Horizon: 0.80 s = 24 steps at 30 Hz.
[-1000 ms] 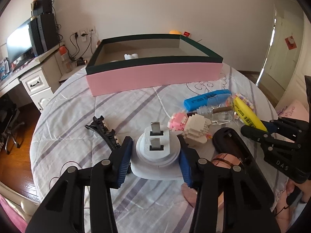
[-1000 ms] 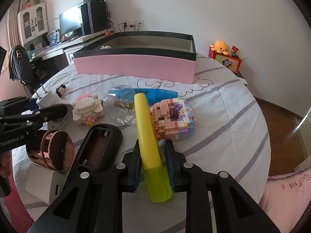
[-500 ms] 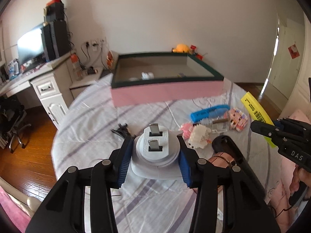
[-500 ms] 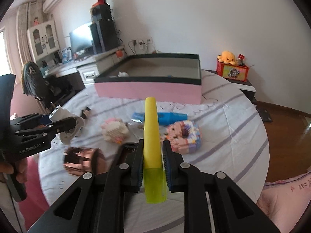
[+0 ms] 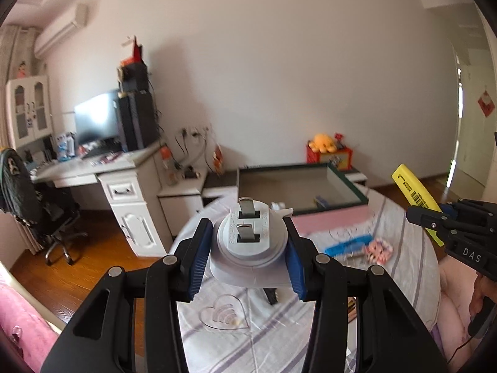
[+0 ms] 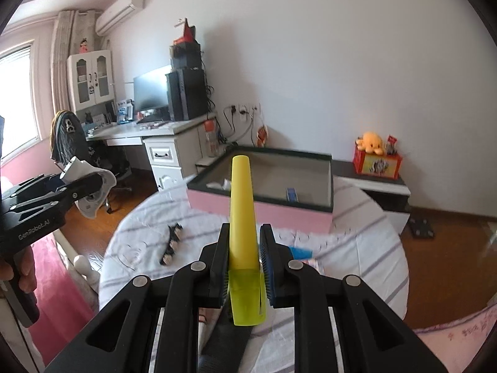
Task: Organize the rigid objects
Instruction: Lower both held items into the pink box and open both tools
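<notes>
My left gripper [image 5: 247,245] is shut on a white round plug adapter [image 5: 248,242], prongs facing up, held high above the round table [image 5: 403,267]. My right gripper [image 6: 243,248] is shut on a yellow highlighter [image 6: 242,205] that points away toward the pink box [image 6: 261,205]. The box, dark-rimmed and open-topped, stands at the table's far side and holds a few small items. From the left wrist view the right gripper [image 5: 428,217] with the highlighter [image 5: 413,189] shows at the right; from the right wrist view the left gripper [image 6: 80,186] with the adapter [image 6: 90,192] shows at the left.
A blue highlighter [image 5: 348,245], a pink block toy [image 5: 379,248] and a black hair clip [image 6: 170,242] lie on the striped cloth. A white desk [image 6: 164,143] with monitor and a chair stand left of the table. A low cabinet [image 6: 382,186] with a red box is behind.
Both grippers rose well above the table with their objects and tilted up toward level, so the room and box interior now show. The table items look smaller and lower.
</notes>
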Each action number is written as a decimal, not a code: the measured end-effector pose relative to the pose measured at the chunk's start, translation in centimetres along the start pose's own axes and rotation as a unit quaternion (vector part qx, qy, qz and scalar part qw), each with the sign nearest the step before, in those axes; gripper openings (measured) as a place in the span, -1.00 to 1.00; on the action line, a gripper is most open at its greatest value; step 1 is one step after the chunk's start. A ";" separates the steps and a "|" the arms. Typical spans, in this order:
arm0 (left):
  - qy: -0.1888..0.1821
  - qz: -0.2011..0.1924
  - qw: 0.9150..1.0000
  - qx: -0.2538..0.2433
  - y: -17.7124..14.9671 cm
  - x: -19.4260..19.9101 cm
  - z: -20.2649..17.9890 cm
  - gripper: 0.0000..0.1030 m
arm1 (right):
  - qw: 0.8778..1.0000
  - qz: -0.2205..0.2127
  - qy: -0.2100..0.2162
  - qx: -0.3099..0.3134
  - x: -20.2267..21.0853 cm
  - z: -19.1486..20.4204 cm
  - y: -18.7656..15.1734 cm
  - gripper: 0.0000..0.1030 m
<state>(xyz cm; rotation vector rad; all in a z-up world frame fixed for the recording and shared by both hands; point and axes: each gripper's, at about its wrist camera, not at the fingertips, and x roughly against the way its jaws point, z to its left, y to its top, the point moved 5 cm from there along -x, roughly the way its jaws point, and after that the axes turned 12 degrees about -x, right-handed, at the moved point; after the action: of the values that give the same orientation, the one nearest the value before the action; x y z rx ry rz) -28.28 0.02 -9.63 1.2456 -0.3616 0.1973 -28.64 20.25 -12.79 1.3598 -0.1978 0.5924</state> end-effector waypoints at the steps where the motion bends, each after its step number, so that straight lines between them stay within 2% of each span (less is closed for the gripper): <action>1: 0.005 -0.006 1.000 0.001 0.3 0.5 0.2 -0.12 | 1.000 -0.004 0.002 0.004 0.3 0.3 0.3 -0.65; 7: 0.043 -0.040 0.998 0.005 2.4 2.9 1.8 -0.12 | 0.999 -0.023 0.013 0.018 1.3 1.6 1.9 -0.65; 12: 0.061 -0.056 0.997 0.000 4.2 3.2 2.5 -0.12 | 0.999 -0.030 0.018 0.024 1.2 1.7 2.8 -0.65; 18: 0.061 -0.050 0.997 -0.014 5.9 0.2 1.9 -0.12 | 0.999 -0.027 0.014 0.021 -0.4 0.4 3.7 -0.65; 24: 0.042 -0.034 0.998 -0.027 7.7 -5.2 0.4 -0.12 | 1.000 -0.019 0.007 0.018 -3.5 -1.7 4.8 -0.65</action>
<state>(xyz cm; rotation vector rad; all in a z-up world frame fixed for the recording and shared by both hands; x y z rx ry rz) -35.74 2.27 -4.63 1.1899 -0.2499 0.1802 -34.39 21.34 -10.66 1.3905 -0.1513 0.5751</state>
